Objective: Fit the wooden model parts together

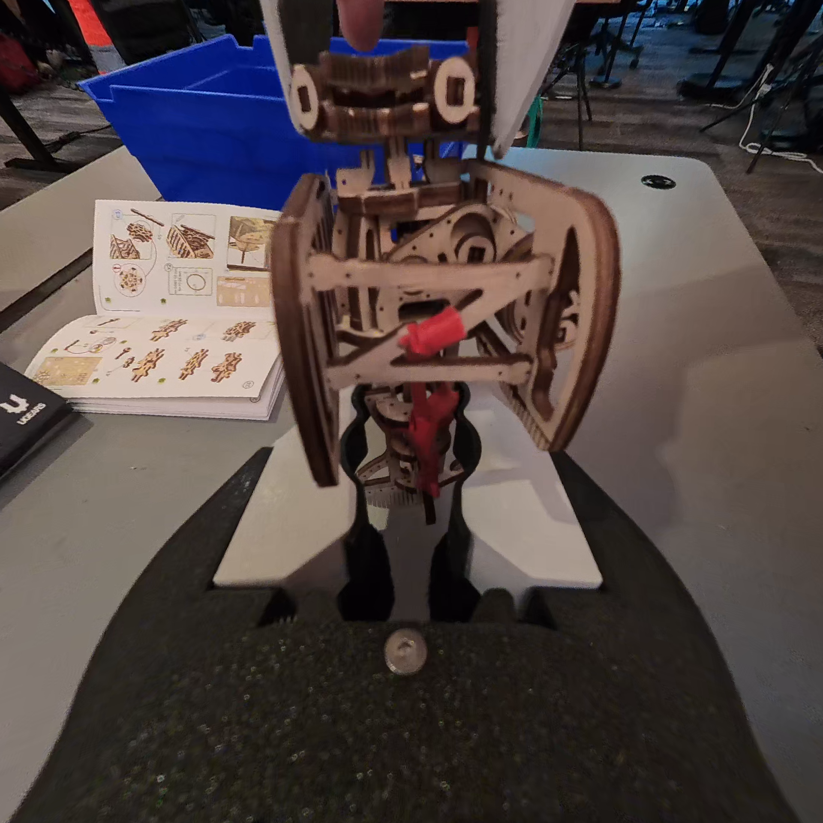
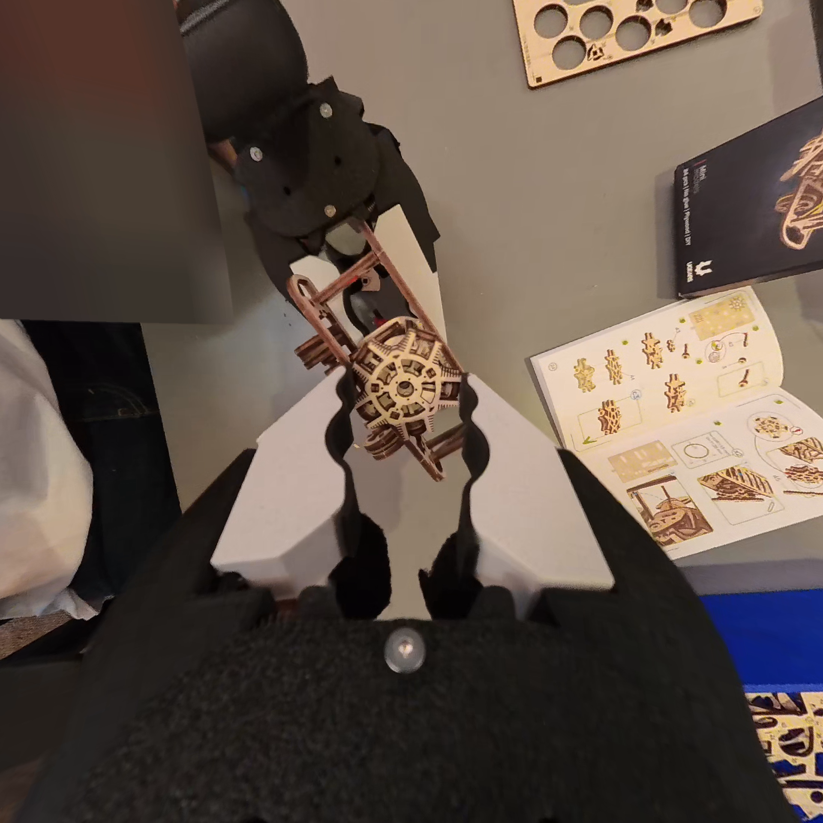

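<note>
The wooden model frame [image 1: 427,276], with a red piece [image 1: 432,332] across its middle, stands upright above the grey table [image 1: 668,356]. My left gripper [image 1: 409,450] is shut on its lower end, where more red parts show. My right gripper [image 2: 403,392] is shut on a round, spoked wooden part [image 2: 403,387] at the frame's top. In the left wrist view that part [image 1: 378,93] sits between the right gripper's white fingers [image 1: 521,80], with a fingertip of a person's hand [image 1: 360,22] above it. The left gripper's black body [image 2: 307,178] shows beyond the frame in the right wrist view.
An open instruction booklet [image 1: 178,311] lies at the left, also in the right wrist view [image 2: 690,423]. A black box [image 2: 757,200] lies beside it. A blue bin [image 1: 200,124] stands behind. A punched wooden sheet [image 2: 623,35] lies on the table. My right fingertips sit around 9 cm from my left ones.
</note>
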`<action>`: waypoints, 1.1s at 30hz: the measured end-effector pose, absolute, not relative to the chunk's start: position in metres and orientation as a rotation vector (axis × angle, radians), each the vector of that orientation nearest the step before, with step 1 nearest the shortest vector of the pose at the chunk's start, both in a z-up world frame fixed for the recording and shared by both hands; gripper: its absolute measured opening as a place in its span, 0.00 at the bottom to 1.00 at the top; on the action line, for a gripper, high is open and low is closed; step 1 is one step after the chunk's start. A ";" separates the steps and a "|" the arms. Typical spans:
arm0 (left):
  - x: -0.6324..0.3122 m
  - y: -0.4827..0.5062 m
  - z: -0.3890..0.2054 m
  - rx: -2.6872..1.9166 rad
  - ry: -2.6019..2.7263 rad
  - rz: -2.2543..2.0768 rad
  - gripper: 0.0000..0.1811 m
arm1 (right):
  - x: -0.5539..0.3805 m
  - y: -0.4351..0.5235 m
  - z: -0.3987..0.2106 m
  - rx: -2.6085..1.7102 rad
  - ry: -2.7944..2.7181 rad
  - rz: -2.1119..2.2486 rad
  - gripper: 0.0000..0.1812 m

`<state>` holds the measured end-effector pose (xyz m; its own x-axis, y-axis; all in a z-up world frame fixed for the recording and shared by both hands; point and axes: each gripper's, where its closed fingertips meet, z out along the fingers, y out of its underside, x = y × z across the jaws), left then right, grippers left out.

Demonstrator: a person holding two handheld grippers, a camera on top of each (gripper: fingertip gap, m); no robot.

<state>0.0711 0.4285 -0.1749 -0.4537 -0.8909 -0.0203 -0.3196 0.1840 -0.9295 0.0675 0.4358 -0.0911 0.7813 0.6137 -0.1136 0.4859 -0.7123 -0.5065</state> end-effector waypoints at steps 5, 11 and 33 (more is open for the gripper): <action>0.072 0.429 -0.178 -1.134 1.886 -1.211 0.18 | 0.067 0.435 -0.094 -2.520 -0.800 0.441 0.25; 0.073 0.430 -0.182 -1.140 1.903 -1.175 0.18 | 0.067 0.434 -0.098 -2.517 -0.765 0.500 0.25; 0.074 0.429 -0.185 -1.165 1.924 -1.187 0.17 | 0.062 0.441 -0.098 -2.508 -0.816 0.378 0.25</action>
<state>0.0735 0.4294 -0.1854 -0.4431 -0.8958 -0.0356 -0.3697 0.2188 -0.9030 0.0620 0.4412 -0.0980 0.7848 0.6096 -0.1116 0.4790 -0.7110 -0.5148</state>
